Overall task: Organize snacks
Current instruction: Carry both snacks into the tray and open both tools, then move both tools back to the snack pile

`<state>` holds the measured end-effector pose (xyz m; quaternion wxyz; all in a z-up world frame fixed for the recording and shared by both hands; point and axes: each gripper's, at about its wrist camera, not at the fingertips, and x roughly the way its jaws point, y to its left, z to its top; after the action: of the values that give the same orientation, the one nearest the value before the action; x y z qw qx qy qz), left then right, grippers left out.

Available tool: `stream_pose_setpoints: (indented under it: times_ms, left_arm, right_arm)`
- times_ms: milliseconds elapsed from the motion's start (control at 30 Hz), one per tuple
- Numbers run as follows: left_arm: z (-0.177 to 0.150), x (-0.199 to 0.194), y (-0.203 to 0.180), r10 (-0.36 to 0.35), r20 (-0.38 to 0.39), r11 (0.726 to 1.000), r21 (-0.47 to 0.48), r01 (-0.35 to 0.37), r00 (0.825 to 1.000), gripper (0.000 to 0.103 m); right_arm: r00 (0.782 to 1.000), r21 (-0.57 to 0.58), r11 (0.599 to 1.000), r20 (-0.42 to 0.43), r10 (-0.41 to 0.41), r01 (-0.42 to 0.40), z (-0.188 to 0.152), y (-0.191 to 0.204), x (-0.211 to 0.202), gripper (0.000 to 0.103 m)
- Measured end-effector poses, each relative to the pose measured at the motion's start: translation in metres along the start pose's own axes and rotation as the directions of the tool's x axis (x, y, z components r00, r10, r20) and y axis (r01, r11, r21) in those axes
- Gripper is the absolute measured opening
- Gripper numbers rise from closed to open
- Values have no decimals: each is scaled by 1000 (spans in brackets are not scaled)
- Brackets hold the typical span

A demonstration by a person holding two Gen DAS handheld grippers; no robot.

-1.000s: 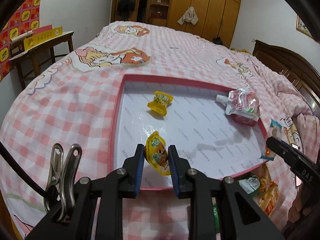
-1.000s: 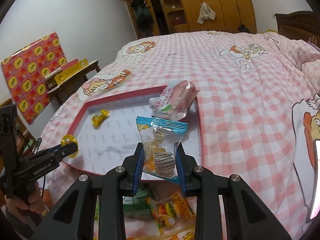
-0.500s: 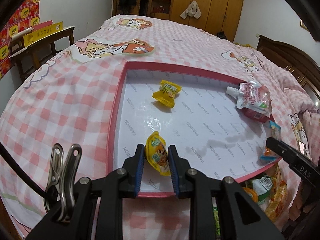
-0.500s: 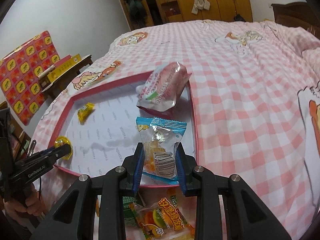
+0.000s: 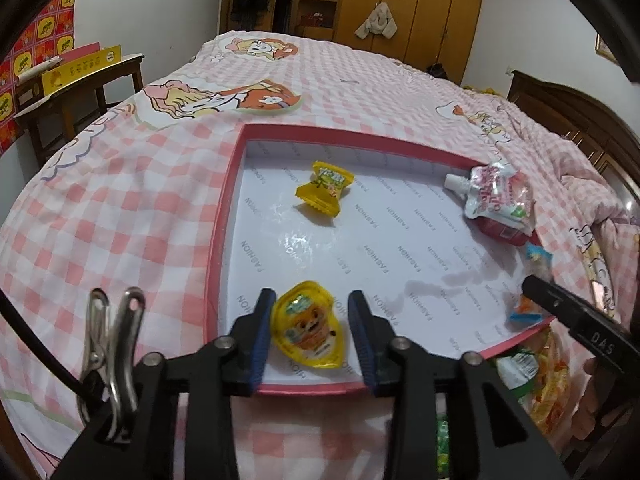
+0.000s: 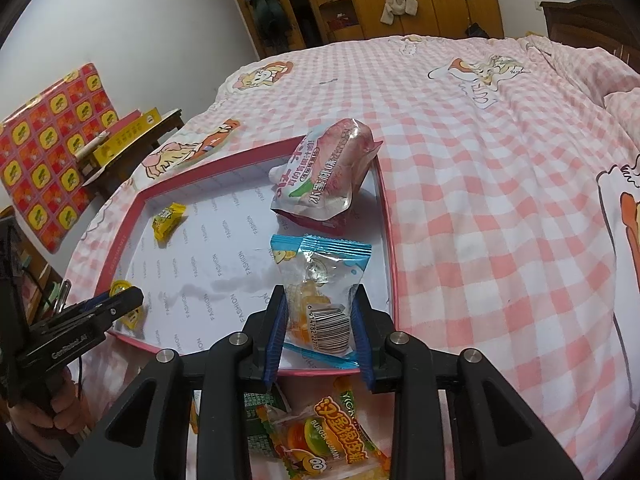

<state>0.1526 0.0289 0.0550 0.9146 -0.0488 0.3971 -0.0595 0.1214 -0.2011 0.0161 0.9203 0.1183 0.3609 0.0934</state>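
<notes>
A pink-rimmed box lid (image 5: 218, 216) with a white floor lies on the bed. My left gripper (image 5: 312, 330) is open over its near edge, and a yellow jelly cup (image 5: 308, 330) lies loose between the pads. My right gripper (image 6: 318, 328) is shut on a clear blue-edged candy packet (image 6: 320, 280) above the lid's near right corner (image 6: 390, 276). A yellow wrapped candy (image 5: 325, 193) and a pink drink pouch (image 5: 498, 202) lie in the lid; both also show in the right wrist view, candy (image 6: 168, 219) and pouch (image 6: 324, 176).
Several loose snack packets (image 6: 320, 436) lie on the bed just in front of the lid, also seen in the left wrist view (image 5: 536, 368). The pink checked bedspread (image 6: 500, 200) surrounds the lid. A wooden side table (image 5: 80, 80) stands left of the bed.
My left gripper opened and let go of the yellow jelly cup inside the lid. My right gripper moved forward over the lid with the candy packet still held.
</notes>
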Motion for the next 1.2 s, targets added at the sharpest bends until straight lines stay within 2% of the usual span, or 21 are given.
stream_pose_setpoints:
  times_ms: [100, 267, 367, 633, 967, 1200]
  left_arm:
    - [0, -5, -1, -6, 5, 1000, -2, 6, 1000, 49]
    - [0, -17, -2, 5, 20, 1000, 0, -5, 1000, 51]
    - [0, -23, -3, 4, 26, 1000, -2, -4, 1000, 54]
    - [-6, -45, -11, 4, 48, 1000, 24, -6, 999, 62]
    - [-19, -61, -21, -26, 30, 999, 36, 25, 999, 63]
    - [-31, -63, -30, -60, -2, 998, 35, 60, 998, 63]
  right_arm:
    - [1000, 4, 1000, 4, 23, -23, 0, 2, -2, 43]
    - [999, -19, 999, 16, 44, -43, -1, 11, -7, 62]
    - [999, -35, 999, 34, 37, -36, -1, 16, -15, 69]
    - [996, -39, 998, 70, 54, -51, -3, 18, -36, 69]
    - [996, -54, 997, 57, 63, -60, -21, 21, -54, 69]
    - [999, -75, 997, 21, 35, -33, -36, 21, -58, 69]
